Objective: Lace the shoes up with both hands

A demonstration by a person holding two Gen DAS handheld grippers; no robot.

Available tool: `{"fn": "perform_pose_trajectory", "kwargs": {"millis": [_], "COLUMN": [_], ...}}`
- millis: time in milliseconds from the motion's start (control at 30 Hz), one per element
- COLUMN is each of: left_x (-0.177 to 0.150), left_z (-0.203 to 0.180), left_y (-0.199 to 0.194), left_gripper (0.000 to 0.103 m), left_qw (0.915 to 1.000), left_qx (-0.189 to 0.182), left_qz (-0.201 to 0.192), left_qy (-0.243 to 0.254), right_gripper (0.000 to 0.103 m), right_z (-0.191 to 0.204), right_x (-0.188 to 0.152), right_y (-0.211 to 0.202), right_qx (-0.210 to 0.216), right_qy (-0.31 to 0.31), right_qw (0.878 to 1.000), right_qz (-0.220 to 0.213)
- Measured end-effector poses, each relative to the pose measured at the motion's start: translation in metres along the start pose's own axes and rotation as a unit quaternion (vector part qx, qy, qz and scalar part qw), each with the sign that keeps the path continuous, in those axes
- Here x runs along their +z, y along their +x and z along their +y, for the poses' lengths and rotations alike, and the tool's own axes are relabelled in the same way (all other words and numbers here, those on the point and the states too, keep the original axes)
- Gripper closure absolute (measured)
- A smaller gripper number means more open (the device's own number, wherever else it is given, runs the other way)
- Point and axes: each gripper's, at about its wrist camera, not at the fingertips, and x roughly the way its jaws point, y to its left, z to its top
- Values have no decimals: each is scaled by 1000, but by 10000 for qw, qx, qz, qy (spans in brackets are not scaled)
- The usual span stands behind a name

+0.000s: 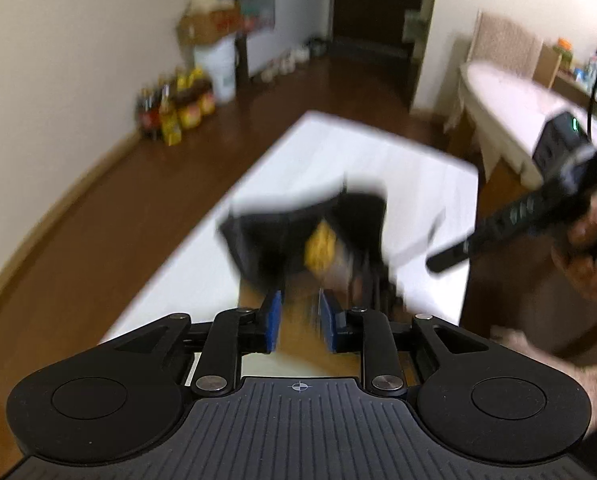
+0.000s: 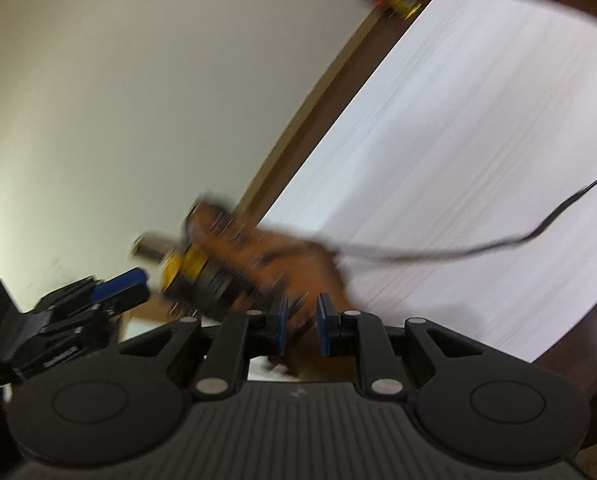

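Black lace (image 2: 458, 250) is the floppy bit here, a thin soft cord trailing off the shoe across the white tabletop (image 2: 478, 120), up and to the right of the right gripper (image 2: 301, 330). Shoe (image 2: 258, 264) itself is a tan/brown boot w/ a yellow patch, lying just ahead of the right gripper's blue pads, a bit to the left. Everything's motion-blurred so eyelets are impossible to make out tbh.

Right gripper: jaws parted, nothing pinched btwn them as far as I can see. Left gripper (image 1: 300, 322): same deal, pads apart w/ a clear gap, boot (image 1: 310, 240) sitting right in front of its tips, not clamped. From the left cam the other tool is off to the right, held in a hand (image 1: 586, 236).

Handling guess: boot looks stiffish and heavy enough to stay put, prob won't slide much on the table. Lace is light, limp, thin and will slip out of a loose pinch, so I'd grab it close to the free tip (image 2: 596, 180), where it's easiest to steer into a hole. Could steady the boot by its collar w/ the other one.
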Motion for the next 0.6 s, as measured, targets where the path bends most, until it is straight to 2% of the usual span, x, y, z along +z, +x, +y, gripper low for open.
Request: {"fn": "perform_pose_trajectory", "kwargs": {"millis": [100,233,400,500,600], "left_x": [-53,-97,-128,-139,-148], "left_z": [8,8,-6,-9,-9], "left_y": [21,37,48,51,53], "left_gripper": [79,79,79,81,83], "left_qw": [9960,9874,9790,9740,9726], "left_qx": [-138,-524,-826,-823,-777], "left_qz": [885,1479,1714,1835,1842], "left_qy": [-1,209,736,1039,1185], "right_gripper": [84,84,84,84,84], "right_z": [7,17,26,34,34], "right_x": [-21,-47,-70,-79,-80], "right_y": [20,27,31,34,42], "right_qx": [-23,-69,-309,-438,-534], "right_qy": [16,45,244,289,248], "right_qw": [9993,9988,9984,9978,9972], "right_qz": [361,492,400,394,452]}}
